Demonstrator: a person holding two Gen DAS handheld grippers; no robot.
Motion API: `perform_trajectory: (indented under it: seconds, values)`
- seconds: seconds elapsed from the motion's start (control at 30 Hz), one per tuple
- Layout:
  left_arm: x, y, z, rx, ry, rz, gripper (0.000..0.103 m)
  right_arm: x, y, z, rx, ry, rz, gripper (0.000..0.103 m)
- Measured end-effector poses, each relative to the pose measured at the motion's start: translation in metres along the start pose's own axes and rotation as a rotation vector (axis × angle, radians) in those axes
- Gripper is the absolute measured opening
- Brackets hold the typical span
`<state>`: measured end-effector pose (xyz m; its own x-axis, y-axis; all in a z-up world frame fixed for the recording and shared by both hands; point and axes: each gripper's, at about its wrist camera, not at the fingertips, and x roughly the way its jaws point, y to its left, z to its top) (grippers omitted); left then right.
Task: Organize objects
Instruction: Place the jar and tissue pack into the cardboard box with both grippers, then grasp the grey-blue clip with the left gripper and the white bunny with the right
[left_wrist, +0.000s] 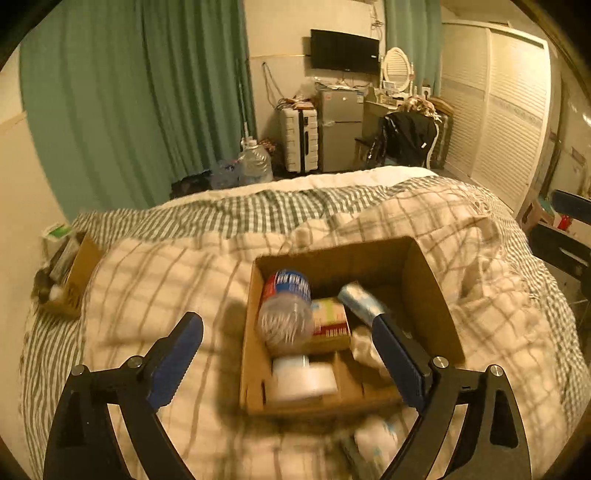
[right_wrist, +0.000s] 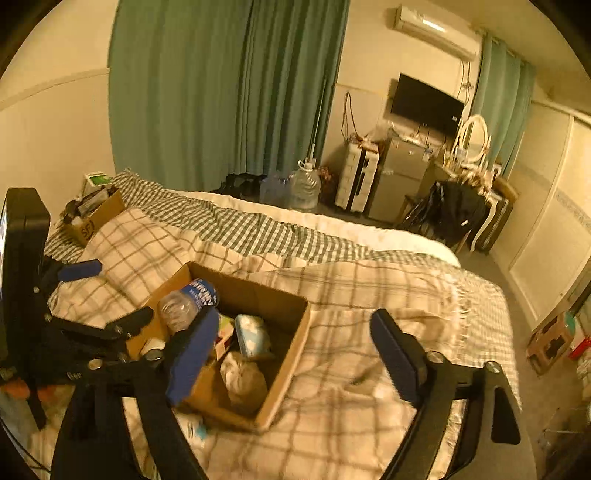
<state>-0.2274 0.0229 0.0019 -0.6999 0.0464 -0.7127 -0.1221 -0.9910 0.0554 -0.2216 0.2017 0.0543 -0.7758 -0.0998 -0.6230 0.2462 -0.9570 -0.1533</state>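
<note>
An open cardboard box (left_wrist: 432, 291) sits on the checked blanket on the bed. In it lie a clear water bottle (left_wrist: 286, 306) with a blue label, a red and yellow carton (left_wrist: 330, 321), a white roll (left_wrist: 304, 376), a light blue packet (left_wrist: 360, 301) and a crumpled cloth (right_wrist: 243, 376). My left gripper (left_wrist: 288, 332) is open and empty, hovering just above the box. My right gripper (right_wrist: 295, 332) is open and empty, above the box's right side (right_wrist: 291, 354). The left gripper also shows in the right wrist view (right_wrist: 110, 291).
A second cardboard box (left_wrist: 77, 273) with items stands at the bed's far left corner. White tissue packets (left_wrist: 376, 439) lie on the blanket in front of the near box. Beyond the bed are a water jug (left_wrist: 255, 162), suitcase, small fridge and chair.
</note>
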Motion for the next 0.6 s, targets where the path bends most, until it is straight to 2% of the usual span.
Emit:
perform_trajectory:
  seconds: [0.17, 0.23, 0.33, 0.4, 0.47, 0.6]
  values:
    - [-0.033, 0.007, -0.039, -0.054, 0.004, 0.065, 0.102, -0.039, 0.005, -0.033, -0.013, -0.019, -0.019, 0.102]
    - [-0.037, 0.008, -0.061, -0.102, 0.020, 0.086, 0.103, -0.044, 0.011, -0.055, -0.017, -0.012, -0.036, 0.103]
    - [-0.028, 0.006, -0.088, -0.176, 0.062, 0.077, 0.103, -0.036, 0.020, -0.084, -0.015, 0.034, -0.068, 0.103]
    - [-0.019, 0.002, -0.108, -0.212, 0.089, 0.072, 0.103, -0.027, 0.025, -0.104, -0.006, 0.065, -0.058, 0.103]
    - [-0.007, -0.006, -0.125, -0.217, 0.111, 0.083, 0.103, -0.016, 0.027, -0.123, 0.001, 0.094, -0.043, 0.103]
    - [0.011, -0.022, -0.152, -0.193, 0.157, 0.078, 0.103, 0.006, 0.029, -0.153, 0.002, 0.132, -0.087, 0.102]
